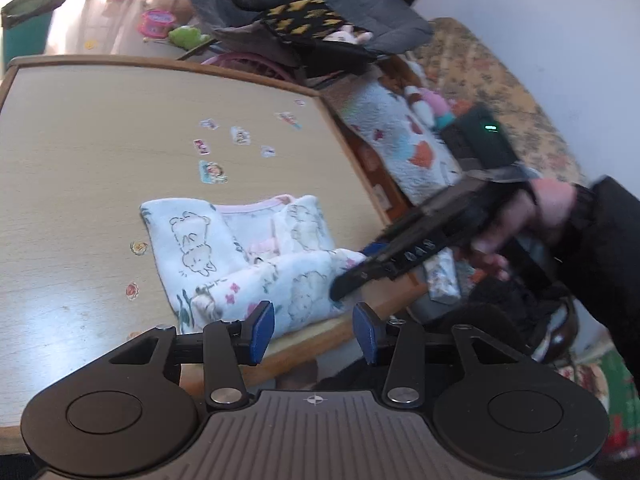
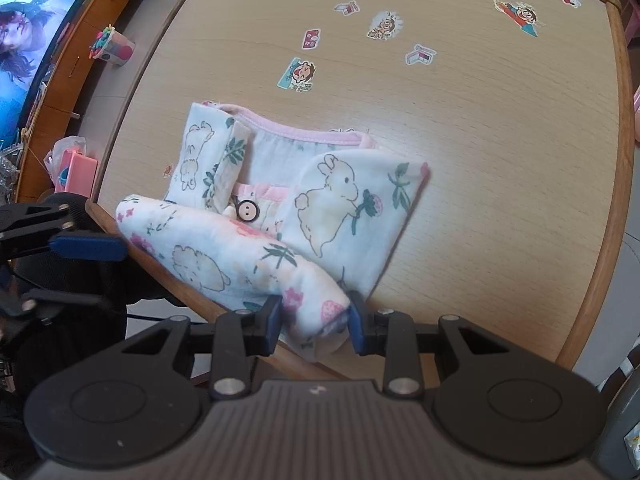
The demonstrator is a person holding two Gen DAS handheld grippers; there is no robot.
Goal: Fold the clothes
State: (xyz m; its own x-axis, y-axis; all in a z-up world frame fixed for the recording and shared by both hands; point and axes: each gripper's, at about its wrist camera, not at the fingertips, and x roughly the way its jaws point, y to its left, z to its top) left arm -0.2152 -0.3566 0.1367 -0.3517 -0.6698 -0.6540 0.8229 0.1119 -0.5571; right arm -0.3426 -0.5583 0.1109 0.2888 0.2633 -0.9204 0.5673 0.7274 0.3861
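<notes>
A rolled garment (image 2: 240, 264) is gripped by the right claw (image 2: 314, 324), its length running toward ten o'clock, while the left claw (image 1: 314, 330) is held released.

Bright daylight, pale glare on the table (image 1: 80, 312), fisheye bending at edges, motion-blurred background

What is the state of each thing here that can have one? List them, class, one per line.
Garment: partly folded, lying at the table's near edge.
Button: undone, showing.
Left hand-held gripper: open, nothing between its pads.
Right hand-held gripper: shut on the garment's rolled near end.
Screen: switched on.
</notes>
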